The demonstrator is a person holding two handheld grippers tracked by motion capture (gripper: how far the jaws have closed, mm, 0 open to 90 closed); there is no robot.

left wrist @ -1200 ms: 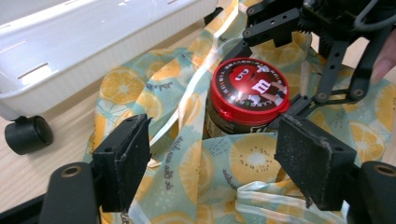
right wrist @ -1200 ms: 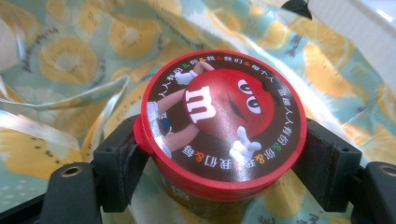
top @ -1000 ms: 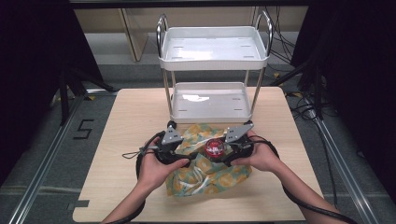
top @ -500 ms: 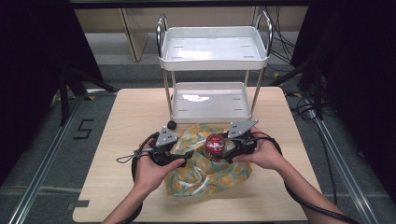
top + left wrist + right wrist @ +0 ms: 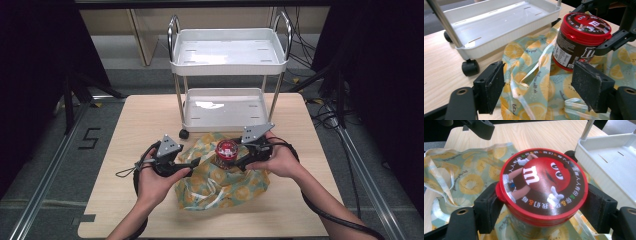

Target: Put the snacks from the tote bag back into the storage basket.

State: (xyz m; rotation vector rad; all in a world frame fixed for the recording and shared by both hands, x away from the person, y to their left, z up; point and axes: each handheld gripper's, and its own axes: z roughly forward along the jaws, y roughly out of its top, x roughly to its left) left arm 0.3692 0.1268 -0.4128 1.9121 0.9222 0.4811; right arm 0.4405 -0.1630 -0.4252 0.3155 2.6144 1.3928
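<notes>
high view: right gripper [image 5: 239, 161] has the candy jar [image 5: 226, 151] clamped between its jaws, held over the middle of the lemon-print bag [image 5: 220, 177] that lies flat on the table [image 5: 125, 130] in front of the white cart [image 5: 227, 65]. left gripper [image 5: 192, 162] sits at the bag's left edge, jaws pointing toward the jar. can't tell from here whether the jar is lifted or resting on the bag.

left gripper view: jaws spread wide, nothing between them but crumpled bag film and a handle strip [image 5: 522, 93] below. the jar [image 5: 580, 41] is just ahead and to the right, tilted a bit, with the other gripper's jaw on its side under the red lid. risk: if this gripper closes here it likely grabs both layers or just the handle, so the bag mouth doesn't open. film looks thin and slippery, so it could also slide out of the pads.

right gripper view: jaws pinch the jar [image 5: 541, 192] on both sides just below the lid [image 5: 541, 182]. the grip is high on a smooth round wall, so the jar could rotate or slip downward if tilted further. cart tray [image 5: 609, 162] is close on the right, so a swing that way could clip its rim. biggest failure i'd guess: lowering the jar with the bag mouth shut, so it lands on top of the bag instead of inside.
</notes>
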